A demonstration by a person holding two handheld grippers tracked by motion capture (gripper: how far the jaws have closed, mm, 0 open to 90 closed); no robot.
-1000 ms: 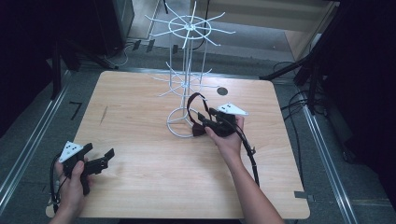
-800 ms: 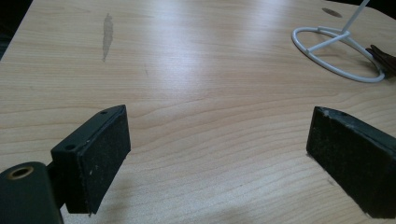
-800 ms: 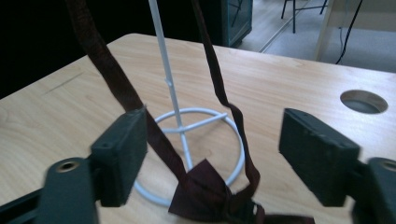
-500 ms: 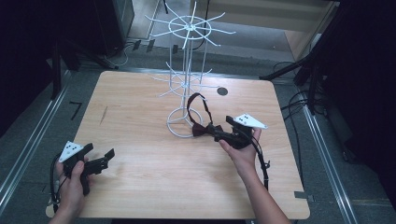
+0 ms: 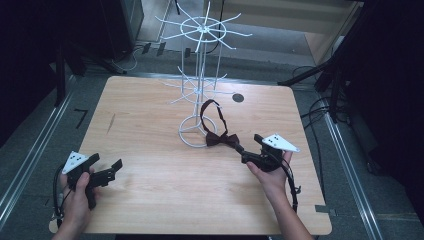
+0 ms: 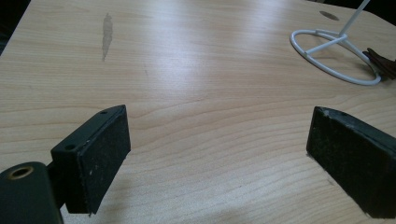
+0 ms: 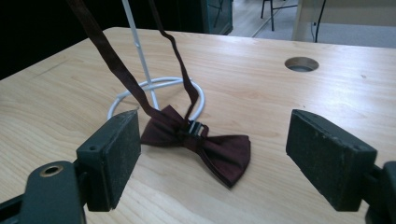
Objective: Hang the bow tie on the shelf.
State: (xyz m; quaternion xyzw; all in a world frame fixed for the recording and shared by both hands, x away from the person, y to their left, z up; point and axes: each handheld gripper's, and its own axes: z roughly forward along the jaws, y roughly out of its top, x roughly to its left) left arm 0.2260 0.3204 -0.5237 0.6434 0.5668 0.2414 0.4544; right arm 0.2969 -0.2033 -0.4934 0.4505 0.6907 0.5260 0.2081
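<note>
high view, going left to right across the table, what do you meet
left gripper → wire rack base ring → bow tie → right gripper, its jaws just opened and apart from the bow tie

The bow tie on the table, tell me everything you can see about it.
The bow tie is dark maroon, fabric by its look, with a small clasp at its knot. It lies flat on the wooden table, against the white wire stand's ring base. Its thin strap loops up from the knot. Nothing grips it.
</note>
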